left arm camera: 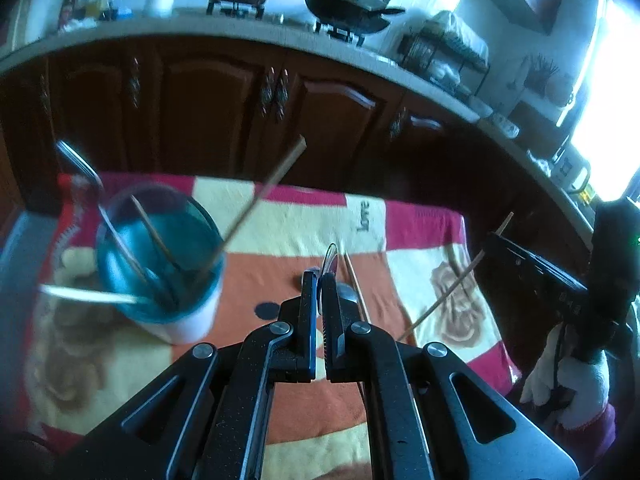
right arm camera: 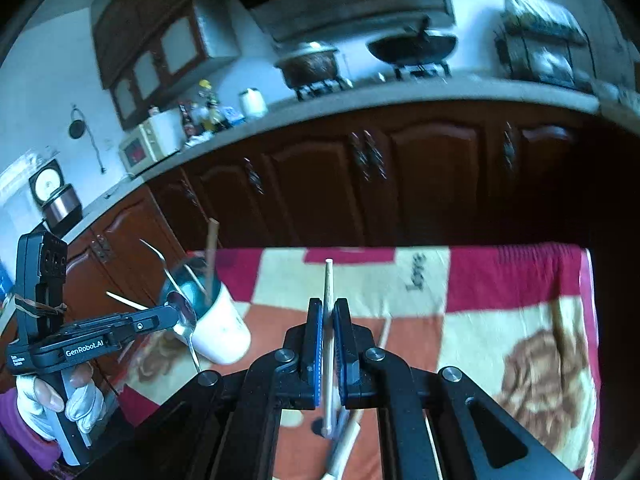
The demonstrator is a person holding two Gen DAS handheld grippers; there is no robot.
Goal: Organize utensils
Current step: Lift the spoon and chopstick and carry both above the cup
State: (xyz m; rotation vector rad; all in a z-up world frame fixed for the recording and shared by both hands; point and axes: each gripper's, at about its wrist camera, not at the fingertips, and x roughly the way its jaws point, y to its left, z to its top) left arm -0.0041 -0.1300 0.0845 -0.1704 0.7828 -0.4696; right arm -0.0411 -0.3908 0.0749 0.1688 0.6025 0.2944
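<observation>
The left gripper [left arm camera: 320, 280] has its jaws nearly together, pinching a spoon [right arm camera: 185, 314]; from the right wrist view you can see the bowl sticking out past the tips and the handle hanging down, right up against the cup [left arm camera: 160, 256]. The right gripper [right arm camera: 328, 308] has its jaws clamped on a chopstick [right arm camera: 329, 280] that runs straight through them, pale tip poking forward over the blanket [left arm camera: 288, 224]. Moving out from there, the cup sits toward the left side of the tabletop, white outside and blue inside, tilted a bit, with a couple of chopsticks, a long brown stick [left arm camera: 264, 192] and what looks like metal cutlery leaning out of it, though blur makes the count hard to call. One more chopstick [left arm camera: 356, 284] lies flat on the blanket just past the left jaws. The blanket is a red, orange and cream check with "love" printed on it. Behind it are dark wood cabinets [right arm camera: 400, 176], and a counter above with a pot [right arm camera: 310, 64] and a wok [right arm camera: 412, 46] on burners.
</observation>
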